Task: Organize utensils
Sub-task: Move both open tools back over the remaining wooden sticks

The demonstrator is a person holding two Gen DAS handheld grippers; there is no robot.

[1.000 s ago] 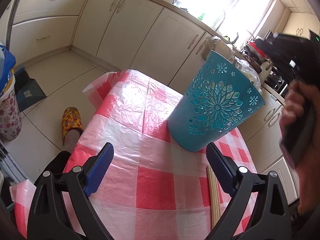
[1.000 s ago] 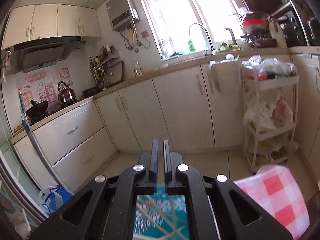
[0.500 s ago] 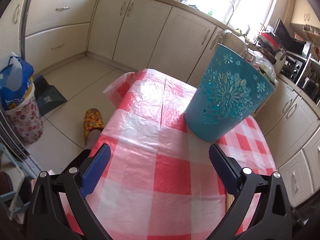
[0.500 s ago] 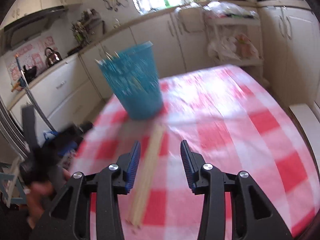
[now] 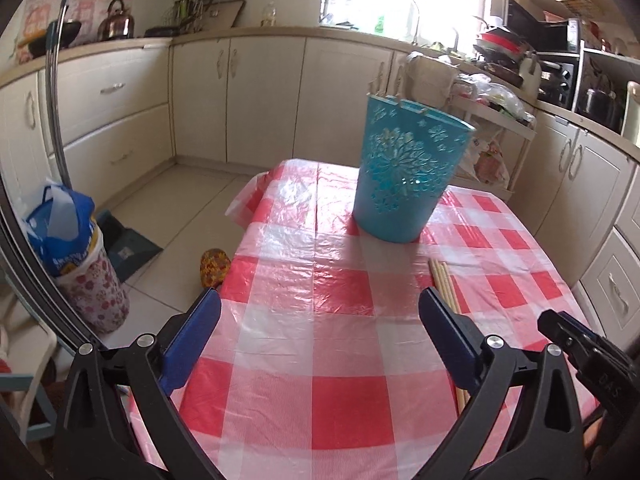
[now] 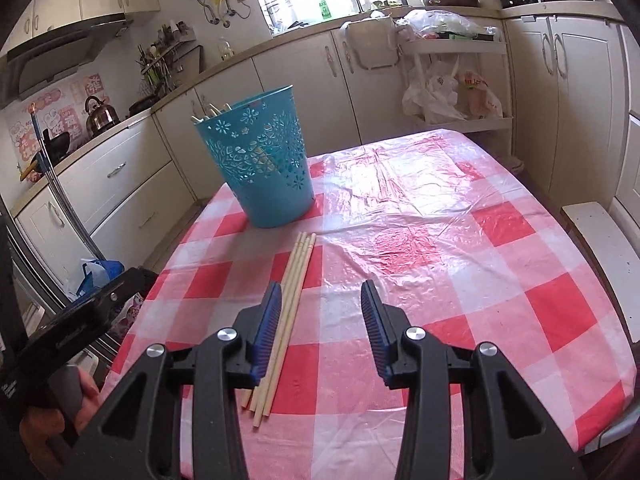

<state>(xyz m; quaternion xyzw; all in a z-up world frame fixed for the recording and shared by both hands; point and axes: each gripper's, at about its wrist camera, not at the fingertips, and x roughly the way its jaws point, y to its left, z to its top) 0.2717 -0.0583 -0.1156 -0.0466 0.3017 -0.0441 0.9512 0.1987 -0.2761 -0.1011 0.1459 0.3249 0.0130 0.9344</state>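
Four chopsticks (image 6: pixel 289 312) are found lying together just before the bin (image 6: pixel 262 160), which already holds others. The right gripper (image 6: pixel 320 330), part open and empty, is poised beside them, presumably for pickup. The left gripper (image 5: pixel 320 336) is held wide open, idle.

The left tool (image 5: pixel 320 322) points downward, its jaws spread as wide as they go with nothing between them. The right tool (image 6: pixel 320 320) also tilts down, jaws partly apart and empty after just opening. A hand (image 6: pixel 60 412) grips the left tool's handle.
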